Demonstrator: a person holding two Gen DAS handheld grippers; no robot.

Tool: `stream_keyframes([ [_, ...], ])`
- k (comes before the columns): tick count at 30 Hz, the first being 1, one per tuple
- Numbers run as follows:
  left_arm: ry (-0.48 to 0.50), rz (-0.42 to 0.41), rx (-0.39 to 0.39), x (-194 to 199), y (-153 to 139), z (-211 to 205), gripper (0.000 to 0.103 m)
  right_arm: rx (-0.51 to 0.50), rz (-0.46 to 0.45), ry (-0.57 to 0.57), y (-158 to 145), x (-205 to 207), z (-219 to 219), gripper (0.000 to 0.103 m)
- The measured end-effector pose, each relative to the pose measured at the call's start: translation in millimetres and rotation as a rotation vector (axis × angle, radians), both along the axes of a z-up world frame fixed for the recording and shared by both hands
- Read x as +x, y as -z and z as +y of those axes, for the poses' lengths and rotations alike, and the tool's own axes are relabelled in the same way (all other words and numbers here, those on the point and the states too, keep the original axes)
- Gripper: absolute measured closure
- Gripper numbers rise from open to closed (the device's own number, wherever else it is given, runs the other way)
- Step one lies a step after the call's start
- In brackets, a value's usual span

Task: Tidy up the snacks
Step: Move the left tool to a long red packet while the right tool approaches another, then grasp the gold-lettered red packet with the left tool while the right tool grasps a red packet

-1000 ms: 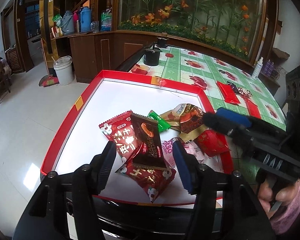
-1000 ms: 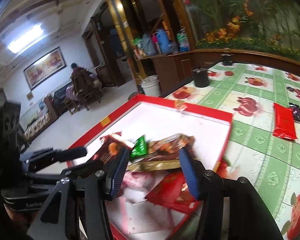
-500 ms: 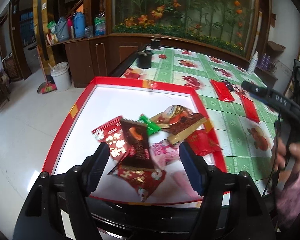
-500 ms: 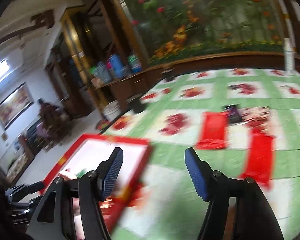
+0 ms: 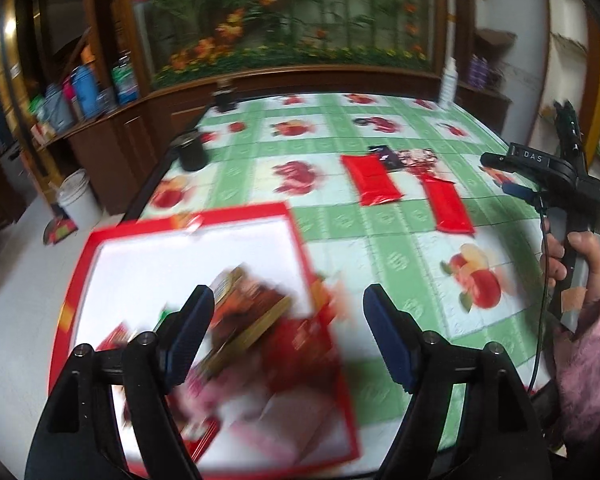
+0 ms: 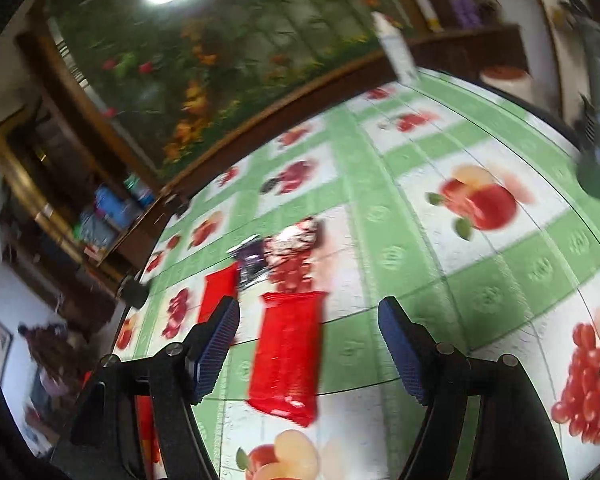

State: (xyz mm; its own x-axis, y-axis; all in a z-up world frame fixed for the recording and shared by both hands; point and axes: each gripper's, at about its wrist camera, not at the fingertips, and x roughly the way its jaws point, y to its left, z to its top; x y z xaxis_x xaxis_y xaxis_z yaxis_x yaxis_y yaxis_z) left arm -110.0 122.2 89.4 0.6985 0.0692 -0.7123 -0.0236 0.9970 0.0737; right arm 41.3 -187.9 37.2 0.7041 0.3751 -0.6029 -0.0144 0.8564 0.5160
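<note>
On our table (image 5: 384,264) one red tray (image 5: 300,240) pens a blurred snack heap (image 5: 256,328) we cannot count, we judge for sorting. Two red packs (image 5: 374,180) and two dark ones lie apart, perhaps already sorted. Our left gripper (image 5: 288,330) and right gripper (image 6: 308,346) gape wide, empty.

A blurred heap of snack packets (image 5: 256,320), red, brown and pink, lies in the near right part of the red-rimmed white tray (image 5: 180,216). Beyond the tray's far right corner, two flat red packets (image 5: 374,180) (image 5: 446,206) lie side by side, apart. Touching their far ends lie a small dark packet (image 5: 384,155) and a patterned red-and-white one (image 5: 418,157).
</note>
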Motion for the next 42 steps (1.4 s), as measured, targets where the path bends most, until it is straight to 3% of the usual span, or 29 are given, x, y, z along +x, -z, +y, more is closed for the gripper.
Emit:
stream_keyframes([
  [6,0.024,0.078,-0.015,66.3,10.8,-28.9,0.026,0.038,0.088,0.032,14.3,7.1,-16.3,0.028],
  [10,-0.006,0.15,-0.024,112.5,27.7,-42.5,0.026,0.085,0.121,0.053,19.3,8.2,-26.8,0.028],
  [15,-0.051,0.173,-0.019,162.2,40.4,-56.8,0.026,0.137,0.186,0.056,29.9,13.2,-33.0,0.028],
  [21,-0.065,0.199,0.009,207.8,60.0,-73.6,0.026,0.139,0.174,0.032,26.6,11.4,-27.7,0.028],
  [24,-0.074,0.21,0.015,217.9,70.9,-78.8,0.026,0.155,0.178,0.013,26.7,11.8,-25.5,0.028],
  [27,-0.073,0.192,-0.038,223.7,76.0,-79.5,0.023,0.155,0.18,0.002,26.1,12.1,-22.2,0.029],
  [30,-0.101,0.229,-0.091,229.7,87.7,-74.6,0.021,0.141,0.176,-0.005,25.3,12.0,-18.9,0.029],
  [33,-0.092,0.192,-0.086,225.2,90.5,-72.3,0.02,0.115,0.17,-0.003,24.5,11.1,-16.0,0.029],
  [35,-0.085,0.184,-0.087,220.6,90.0,-71.1,0.028,0.095,0.167,0.0,24.0,10.4,-13.3,0.029],
  [37,-0.062,0.174,-0.077,215.4,87.7,-73.3,0.052,0.062,0.166,-0.012,23.8,10.5,-7.0,0.029],
  [42,-0.008,0.164,-0.062,194.3,84.8,-72.5,0.054,-0.042,0.164,-0.066,22.9,9.9,17.5,0.029],
])
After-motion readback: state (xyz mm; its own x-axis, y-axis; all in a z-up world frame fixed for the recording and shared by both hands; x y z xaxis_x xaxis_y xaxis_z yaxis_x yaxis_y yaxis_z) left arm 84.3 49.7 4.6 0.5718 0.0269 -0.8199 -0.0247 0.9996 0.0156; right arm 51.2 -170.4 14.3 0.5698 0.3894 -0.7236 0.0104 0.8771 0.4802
